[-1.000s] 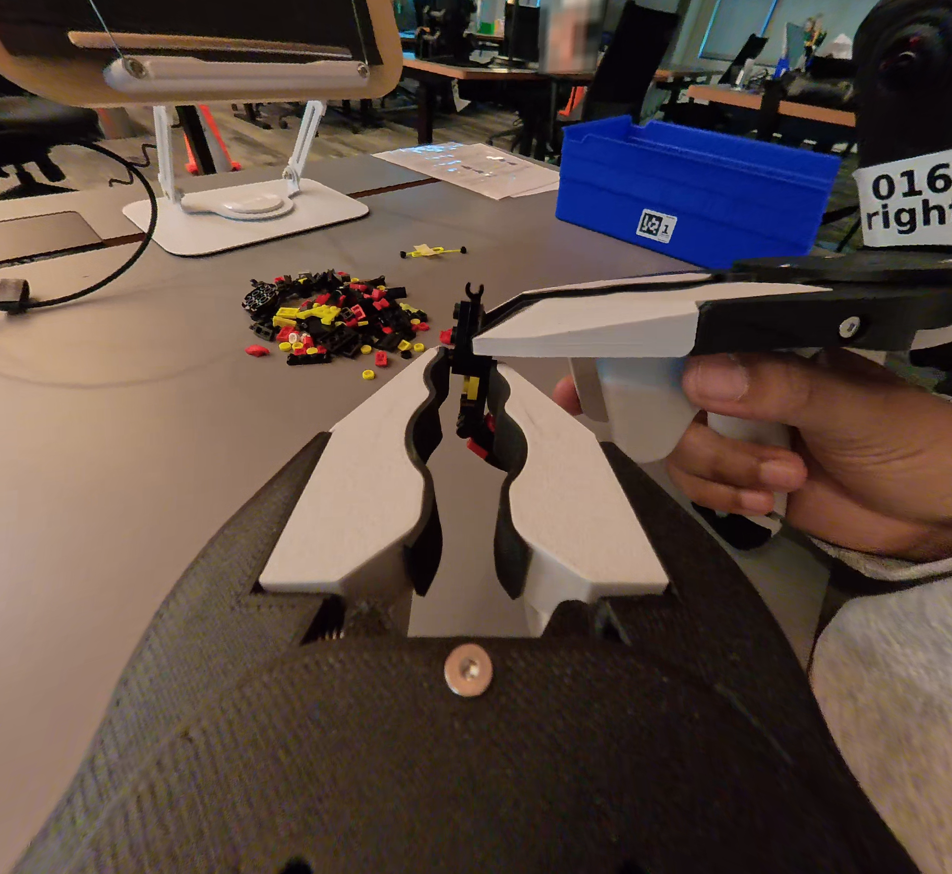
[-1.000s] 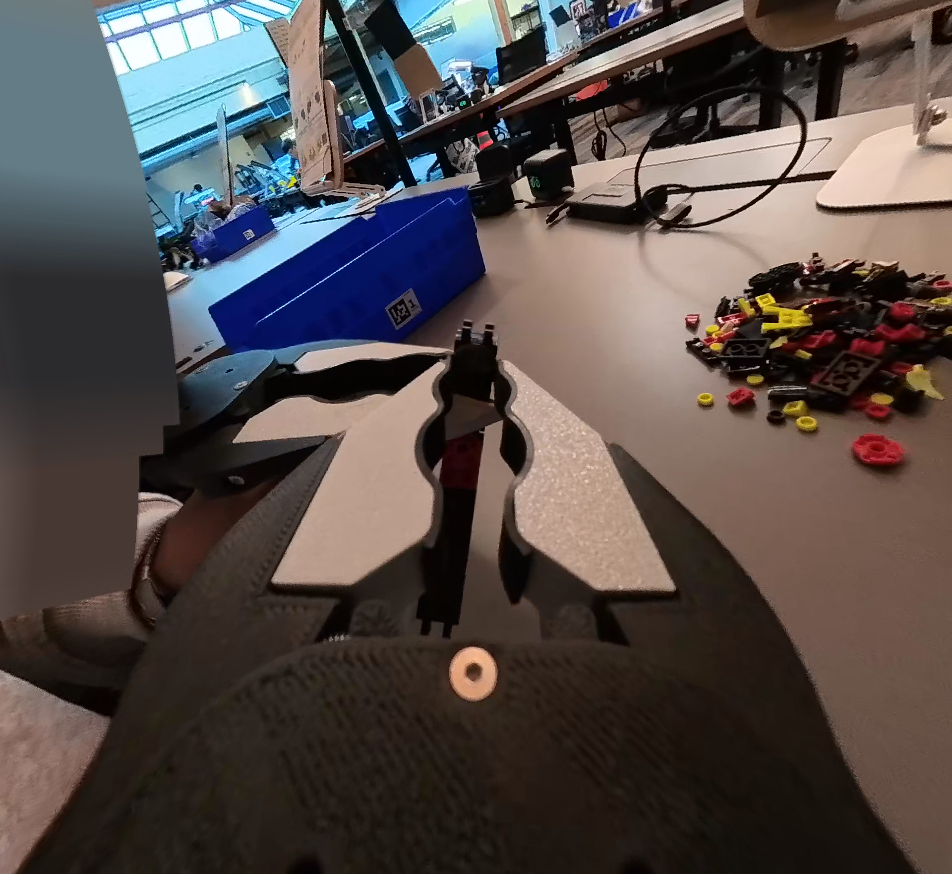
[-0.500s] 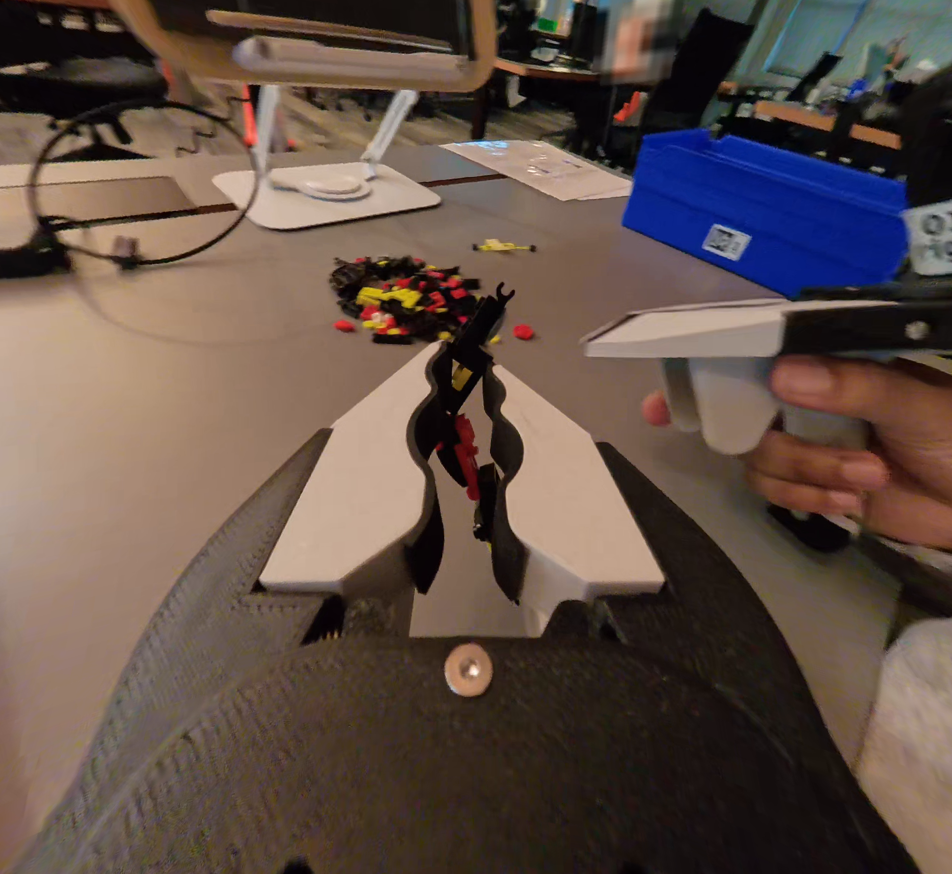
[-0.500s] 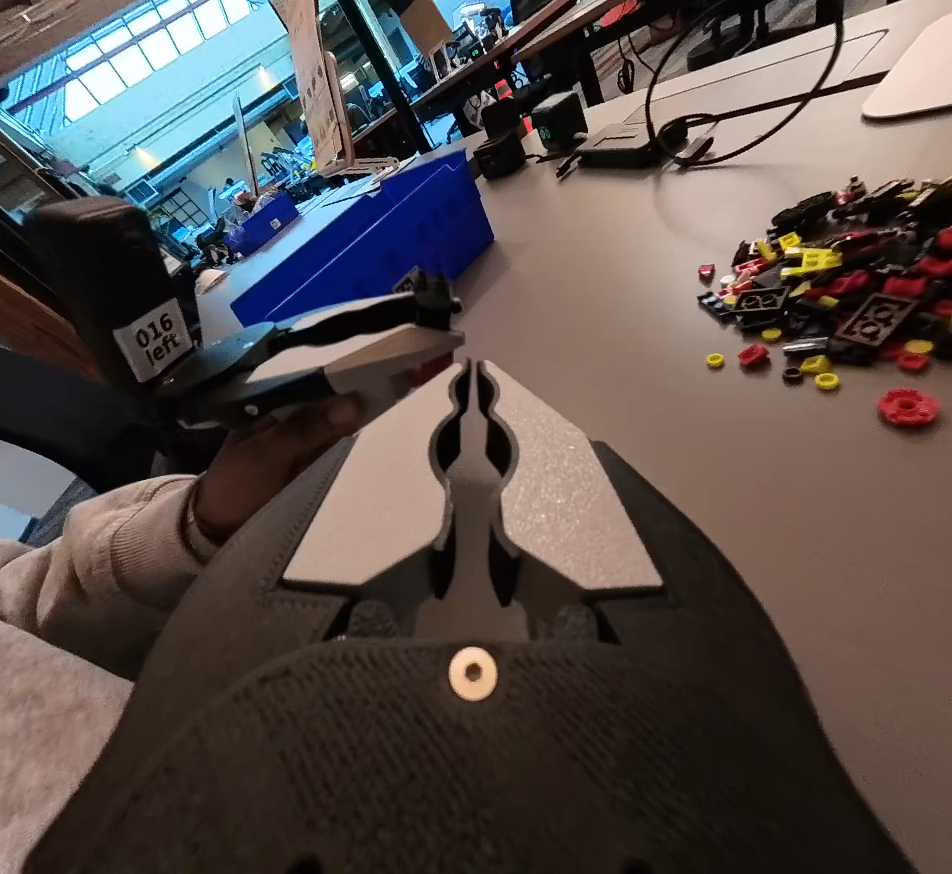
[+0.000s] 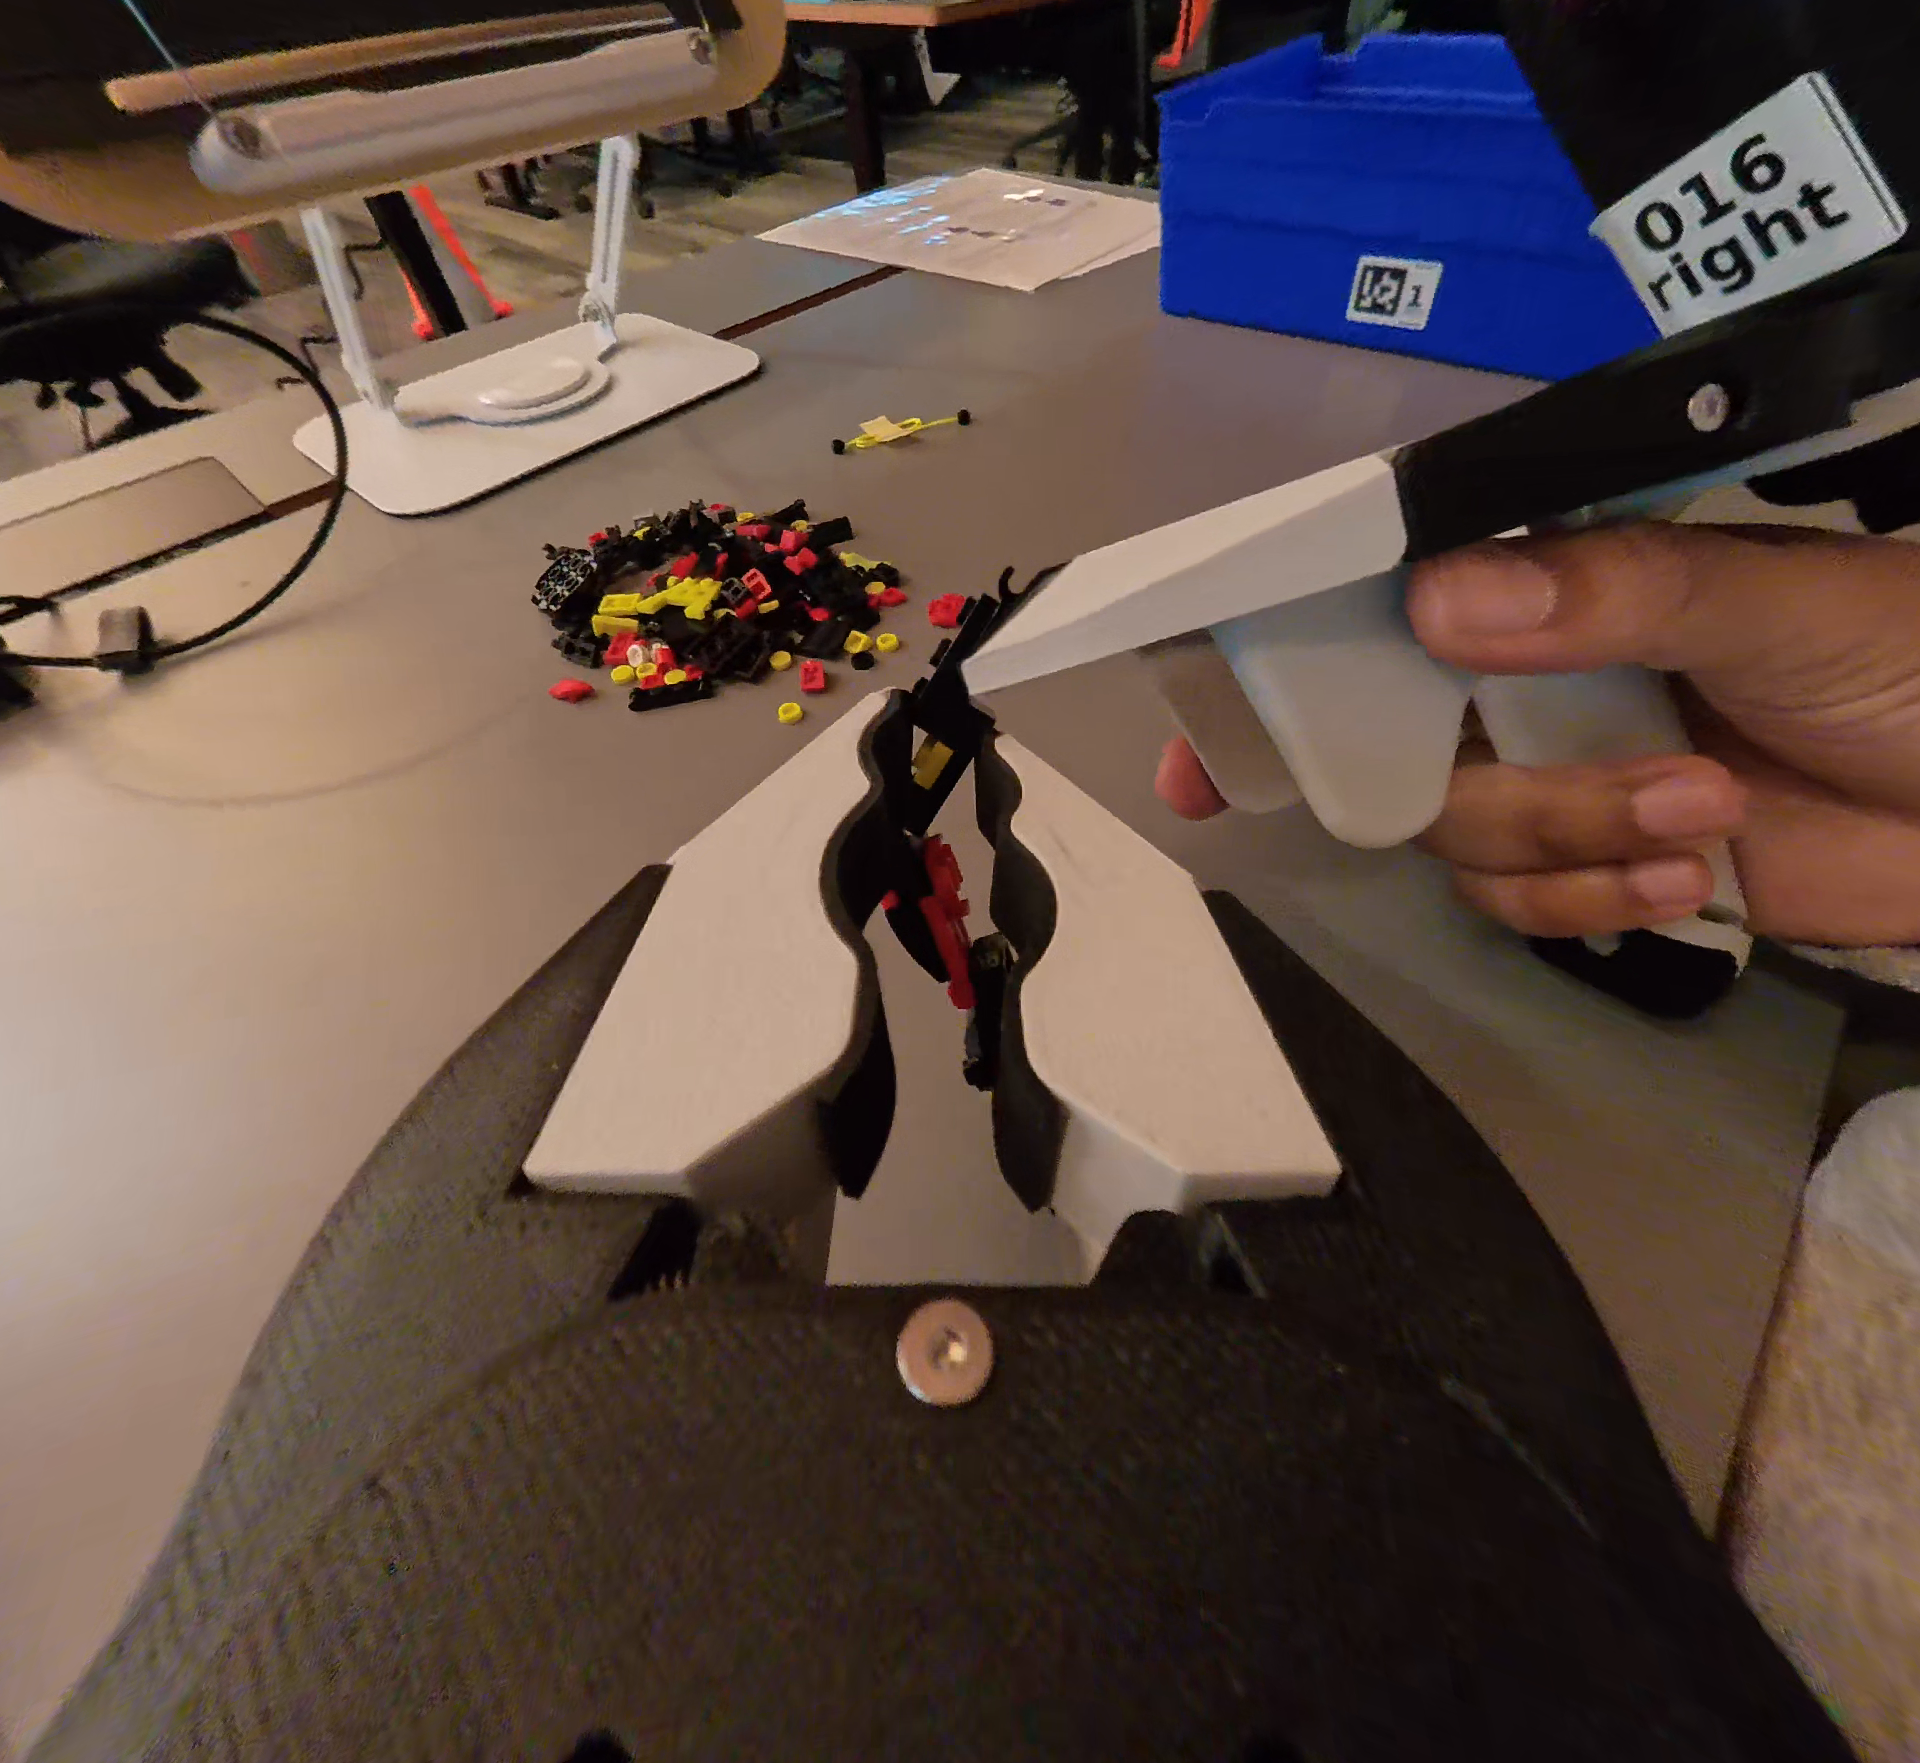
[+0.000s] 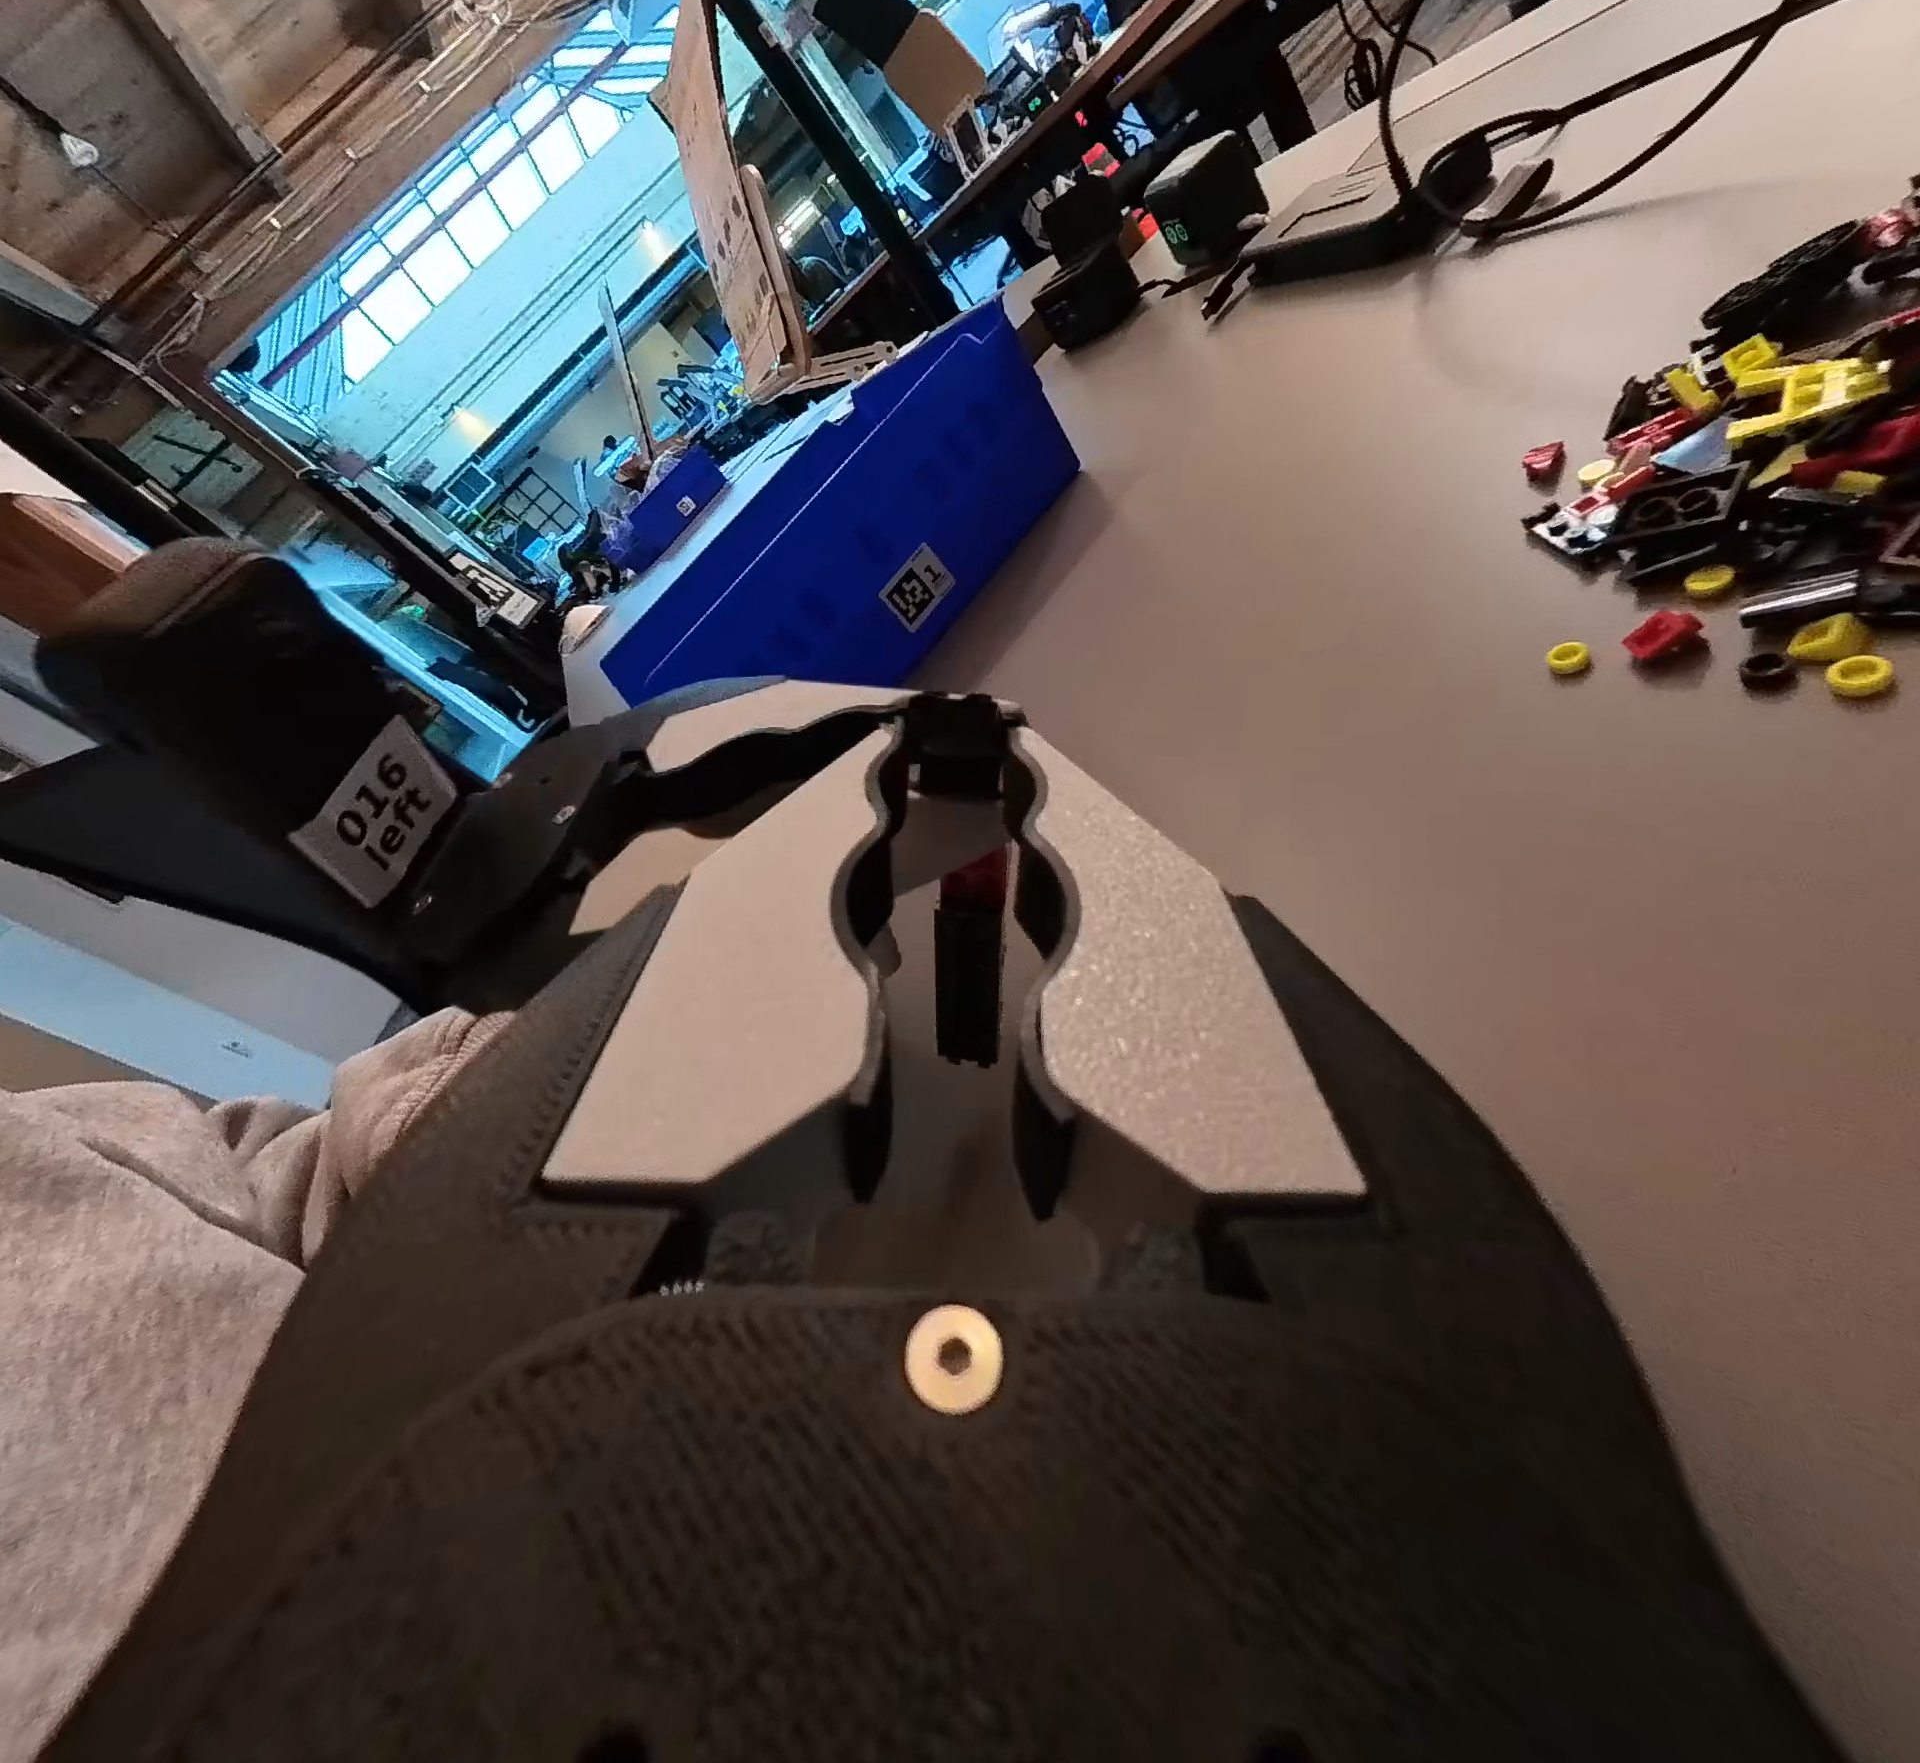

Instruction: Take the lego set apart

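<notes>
My left gripper [image 5: 930,705] is shut on a small black, red and yellow lego set [image 5: 940,892], held above the grey table [image 5: 312,882]. The set stands up between the fingers, and its black top end sticks out past the tips. My right gripper [image 5: 982,659] comes in from the right and is shut on that top end. In the right wrist view, my right gripper [image 6: 951,726] pinches the black end piece. The rest of the set [image 6: 966,955] shows between its fingers. The left gripper's finger [image 6: 748,726] reaches in from the left.
A pile of loose black, red and yellow pieces [image 5: 717,601] lies ahead on the table and shows in the right wrist view [image 6: 1766,487]. Around it are a blue bin [image 5: 1351,186], a monitor stand [image 5: 520,404], a sheet of paper [image 5: 966,227], a yellow piece [image 5: 894,435] and a cable [image 5: 291,508].
Half a second ago my right gripper was shut, empty and apart from the set. It has come back and closed on the set's top end. The left gripper still holds the set.
</notes>
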Available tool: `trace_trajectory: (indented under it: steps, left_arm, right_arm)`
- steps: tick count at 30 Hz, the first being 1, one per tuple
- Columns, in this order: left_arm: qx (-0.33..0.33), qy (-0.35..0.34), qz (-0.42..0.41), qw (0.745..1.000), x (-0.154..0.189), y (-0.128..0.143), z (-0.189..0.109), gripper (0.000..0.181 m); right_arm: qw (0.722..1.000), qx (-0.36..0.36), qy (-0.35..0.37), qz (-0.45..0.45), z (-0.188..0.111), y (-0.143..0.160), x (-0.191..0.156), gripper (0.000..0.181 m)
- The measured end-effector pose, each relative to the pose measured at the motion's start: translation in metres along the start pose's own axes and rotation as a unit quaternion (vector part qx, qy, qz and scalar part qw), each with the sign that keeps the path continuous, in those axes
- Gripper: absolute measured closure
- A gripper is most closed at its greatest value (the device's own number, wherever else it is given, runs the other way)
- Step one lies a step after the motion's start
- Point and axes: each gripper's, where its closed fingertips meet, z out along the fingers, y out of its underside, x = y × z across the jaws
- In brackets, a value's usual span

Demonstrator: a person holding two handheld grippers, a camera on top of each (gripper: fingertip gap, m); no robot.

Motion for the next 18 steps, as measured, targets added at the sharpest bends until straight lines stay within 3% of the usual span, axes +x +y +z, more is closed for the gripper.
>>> trace_trajectory:
  steps: [12,18]
  left_arm:
    - [-0.009,-0.009,0.01,1.0,-0.0022,-0.0047,-0.0035,0.17]
    - [-0.006,0.003,-0.005,1.0,0.0001,-0.0056,-0.003,0.17]
  right_arm:
    - [0.999,-0.014,-0.018,-0.043,-0.0019,-0.0003,-0.0031,0.167]
    - [0.993,-0.056,-0.012,-0.099,-0.0053,0.0017,-0.0025,0.167]
